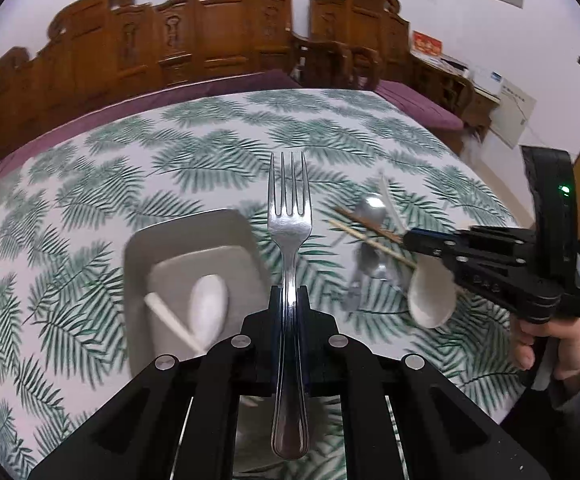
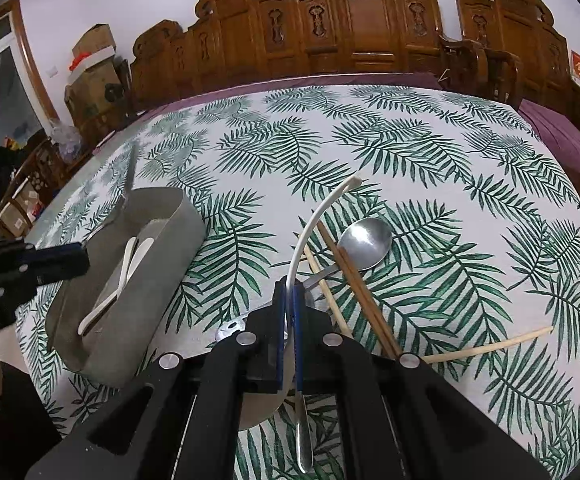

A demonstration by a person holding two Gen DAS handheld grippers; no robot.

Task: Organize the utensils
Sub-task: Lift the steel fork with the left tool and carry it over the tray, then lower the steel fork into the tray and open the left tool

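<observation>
Jaws of the left gripper clamp a stiff, slick steel fork mid-handle above the grey rectangular tray, while the right gripper pinches a light, likely brittle white ceramic spoon by its handle.

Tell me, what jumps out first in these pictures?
First, the metal fork clamped upright between the jaws of the left gripper, tines pointing away over the palm-leaf tablecloth. Beside it the right gripper pinches a white ceramic spoon above a loose pile of chopsticks and a steel spoon. To the left sits a grey tray already holding a white spoon.
</observation>
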